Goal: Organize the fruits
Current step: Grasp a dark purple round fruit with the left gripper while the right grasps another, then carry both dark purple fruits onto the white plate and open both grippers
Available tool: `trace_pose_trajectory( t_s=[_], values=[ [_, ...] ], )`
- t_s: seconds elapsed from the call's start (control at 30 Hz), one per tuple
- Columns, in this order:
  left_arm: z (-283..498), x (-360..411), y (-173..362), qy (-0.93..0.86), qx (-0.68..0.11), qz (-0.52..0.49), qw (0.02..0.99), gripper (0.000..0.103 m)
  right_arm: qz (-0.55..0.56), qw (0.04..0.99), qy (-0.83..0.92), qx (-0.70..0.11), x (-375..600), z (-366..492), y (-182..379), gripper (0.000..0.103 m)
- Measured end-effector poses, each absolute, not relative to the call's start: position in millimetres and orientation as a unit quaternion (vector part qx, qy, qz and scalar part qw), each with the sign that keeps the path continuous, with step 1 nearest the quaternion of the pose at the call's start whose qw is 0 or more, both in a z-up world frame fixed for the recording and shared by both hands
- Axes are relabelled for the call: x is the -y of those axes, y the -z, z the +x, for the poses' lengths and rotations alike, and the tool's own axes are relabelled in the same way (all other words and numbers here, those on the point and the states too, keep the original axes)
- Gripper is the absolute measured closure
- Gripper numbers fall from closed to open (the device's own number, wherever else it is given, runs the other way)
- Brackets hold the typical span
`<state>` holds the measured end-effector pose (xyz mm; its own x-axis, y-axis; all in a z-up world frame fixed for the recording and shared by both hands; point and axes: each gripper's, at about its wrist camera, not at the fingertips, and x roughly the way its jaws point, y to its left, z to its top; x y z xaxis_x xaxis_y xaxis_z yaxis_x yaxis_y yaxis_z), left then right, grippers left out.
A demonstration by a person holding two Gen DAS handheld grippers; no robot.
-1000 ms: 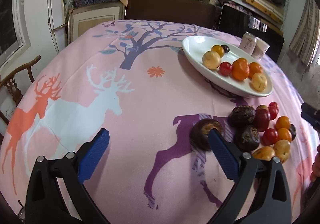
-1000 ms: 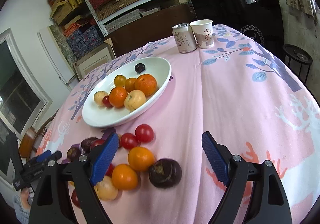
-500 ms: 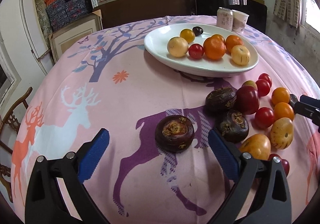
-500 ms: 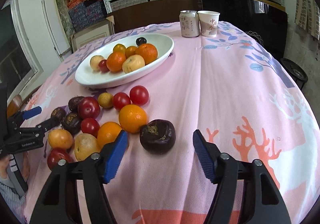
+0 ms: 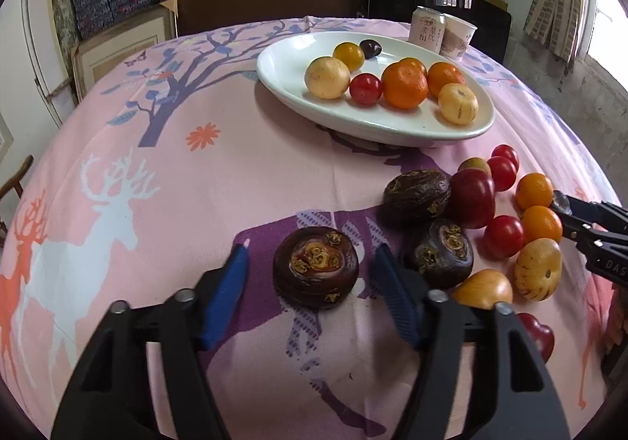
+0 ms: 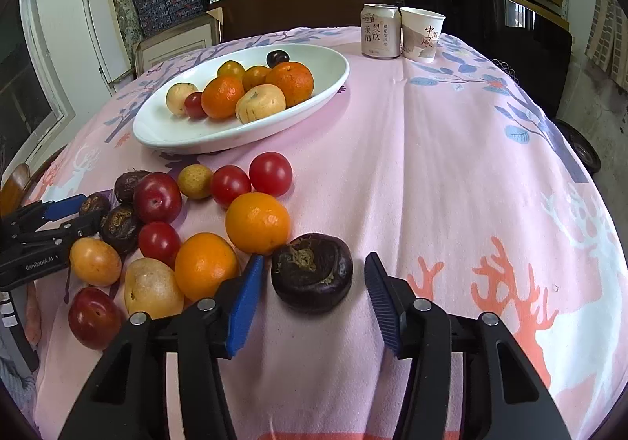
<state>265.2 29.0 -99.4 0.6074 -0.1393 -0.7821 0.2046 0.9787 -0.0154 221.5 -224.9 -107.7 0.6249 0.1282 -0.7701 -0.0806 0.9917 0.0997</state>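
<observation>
Each gripper tilts down over its own dark fruit on the cloth, jaws just closing in yet clear of the skin: left gripper (image 5: 310, 271) straddles one (image 5: 316, 267), right gripper (image 6: 312, 279) another (image 6: 312, 273). Both seem readied to lift. Beyond the loose pile (image 6: 188, 228), the dish (image 6: 333, 59) awaits them.

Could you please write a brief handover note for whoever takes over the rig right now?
Left tool: open, jaws just closing around a dark brown wrinkled fruit, pads not touching.
Right tool: open, also closing around a dark purple wrinkled fruit.
Done: eight fruits lie in the white oval ceramic dish.
Left: both bracketed fruits plus the loose pile on the pink tablecloth.
</observation>
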Motion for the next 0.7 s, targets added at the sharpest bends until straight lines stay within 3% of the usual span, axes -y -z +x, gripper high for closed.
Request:
trace_pose_trajectory(
  t_s=[0.23,0.7],
  values=[
    [268,-29,100,0.095,-0.432,0.030,0.897,0.062,0.020,0.902,-0.058,-0.427,223,222,107,0.062],
    [266,-31,54,0.093,-0.378,0.011,0.921,0.062,0.089,0.924,-0.072,-0.364,250,210,74,0.062]
  ],
)
